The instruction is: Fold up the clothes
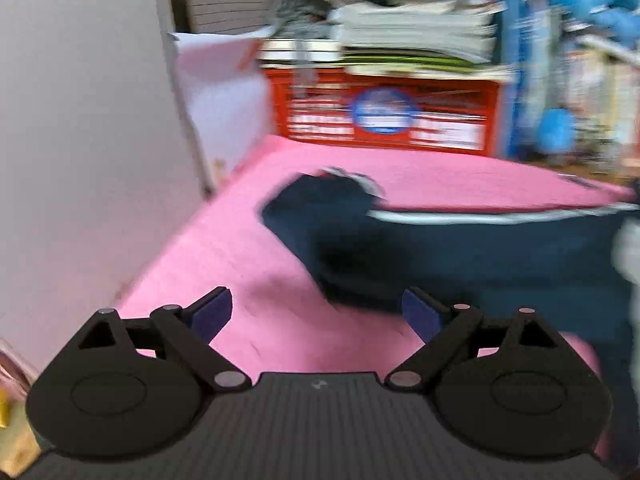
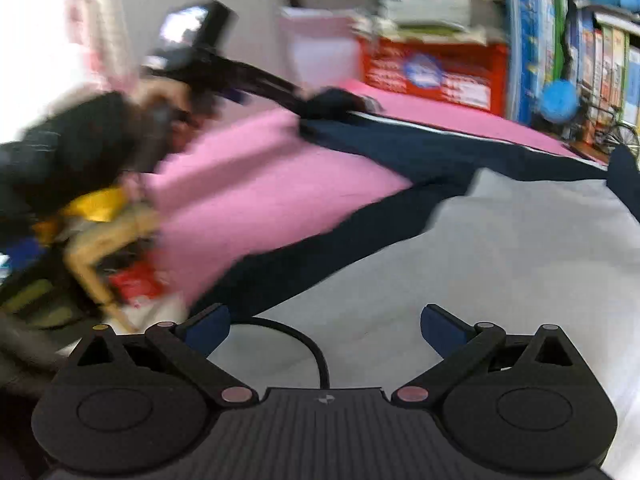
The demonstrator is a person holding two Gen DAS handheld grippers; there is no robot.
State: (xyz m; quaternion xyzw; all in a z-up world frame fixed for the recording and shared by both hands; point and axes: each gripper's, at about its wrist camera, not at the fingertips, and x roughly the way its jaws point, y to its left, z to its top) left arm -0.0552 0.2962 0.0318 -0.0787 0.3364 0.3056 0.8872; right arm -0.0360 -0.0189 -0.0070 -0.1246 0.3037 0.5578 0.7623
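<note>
Two claws, both spread wide, gripping nothing. Left gripper [image 1: 316,312] over pink cover [image 1: 224,256]; navy garment [image 1: 460,256] lies ahead and to its right, sleeve end nearest, long axis running rightward. Right gripper [image 2: 324,326] over grey cloth [image 2: 500,264], navy beyond it. Left looks nearer to sleeve. Both views blurred.

Bright even light, heavy motion blur, fisheye-curved edges

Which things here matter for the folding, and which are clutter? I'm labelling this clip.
Job: navy garment, grey cloth, pink mat, left gripper, right gripper, both open.
Clutter: red box, paper stack, books, blue toy.
</note>
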